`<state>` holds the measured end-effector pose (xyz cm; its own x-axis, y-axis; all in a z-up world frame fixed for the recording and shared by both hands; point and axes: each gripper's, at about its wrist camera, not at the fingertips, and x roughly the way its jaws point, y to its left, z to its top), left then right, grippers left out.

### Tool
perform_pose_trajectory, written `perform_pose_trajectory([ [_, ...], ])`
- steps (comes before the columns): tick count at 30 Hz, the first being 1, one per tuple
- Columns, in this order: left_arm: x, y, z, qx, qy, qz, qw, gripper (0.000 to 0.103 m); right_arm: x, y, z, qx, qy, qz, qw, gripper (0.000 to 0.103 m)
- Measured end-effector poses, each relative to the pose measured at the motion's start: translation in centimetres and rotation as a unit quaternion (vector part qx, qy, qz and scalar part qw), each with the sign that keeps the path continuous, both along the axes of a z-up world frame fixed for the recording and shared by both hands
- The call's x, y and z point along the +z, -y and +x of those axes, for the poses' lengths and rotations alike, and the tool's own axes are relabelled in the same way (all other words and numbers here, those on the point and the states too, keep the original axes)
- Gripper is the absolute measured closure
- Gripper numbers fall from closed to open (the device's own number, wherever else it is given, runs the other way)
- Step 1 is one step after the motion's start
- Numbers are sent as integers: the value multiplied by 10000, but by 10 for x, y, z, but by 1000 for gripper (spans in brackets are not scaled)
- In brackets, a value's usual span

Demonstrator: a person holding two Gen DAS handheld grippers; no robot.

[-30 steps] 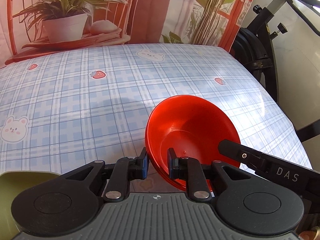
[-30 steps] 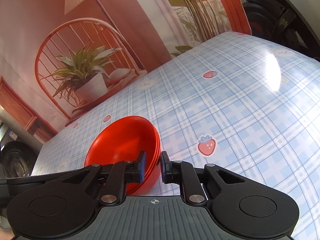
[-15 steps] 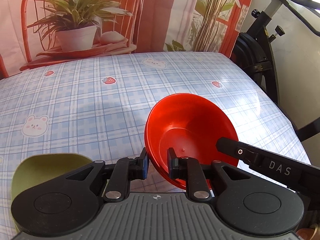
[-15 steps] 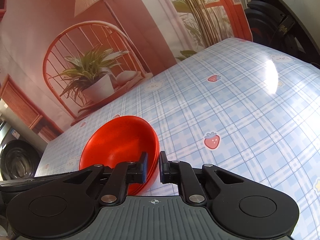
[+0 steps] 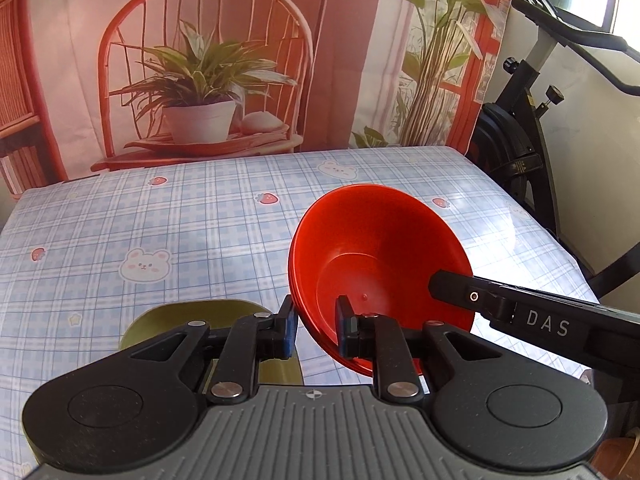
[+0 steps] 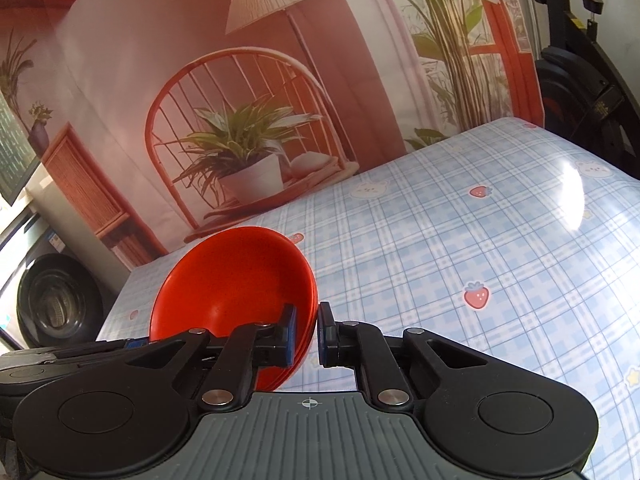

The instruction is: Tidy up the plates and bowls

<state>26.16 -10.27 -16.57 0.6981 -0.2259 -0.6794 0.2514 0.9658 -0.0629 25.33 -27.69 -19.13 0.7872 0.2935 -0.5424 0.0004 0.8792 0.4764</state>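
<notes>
Red nested bowls (image 5: 376, 256) hang tilted above the checked tablecloth, held from two sides. My left gripper (image 5: 314, 320) is shut on their near left rim, one pad outside and one inside. In the left wrist view my right gripper's black finger (image 5: 456, 286) reaches in at the bowls' right rim. In the right wrist view the red bowls (image 6: 232, 276) sit to the left, and my right gripper (image 6: 307, 328) is shut on their right rim. An olive-green dish (image 5: 168, 318) lies on the table under the left gripper, partly hidden by it.
The table (image 5: 160, 220) carries a blue plaid cloth with bears and strawberries. A printed backdrop (image 5: 208, 60) of a chair and a plant hangs behind it. An exercise bike (image 5: 520, 128) stands off the right edge and a washing machine (image 6: 52, 304) off the far left corner.
Both grippers have risen with the red bowls still clamped, so the table sits lower in both views. More of the olive-green dish shows under the left gripper.
</notes>
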Motion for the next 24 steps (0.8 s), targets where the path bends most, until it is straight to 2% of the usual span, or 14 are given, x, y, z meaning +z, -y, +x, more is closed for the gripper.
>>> perform_pose_trajectory([
  [9, 16, -24, -25, 218, 177, 39, 9996, 82, 21, -30, -13, 218, 34, -103, 9997, 94],
  [24, 27, -80, -71, 570, 188, -314, 9977, 82, 46, -86, -46, 588, 148, -460, 9971, 93],
])
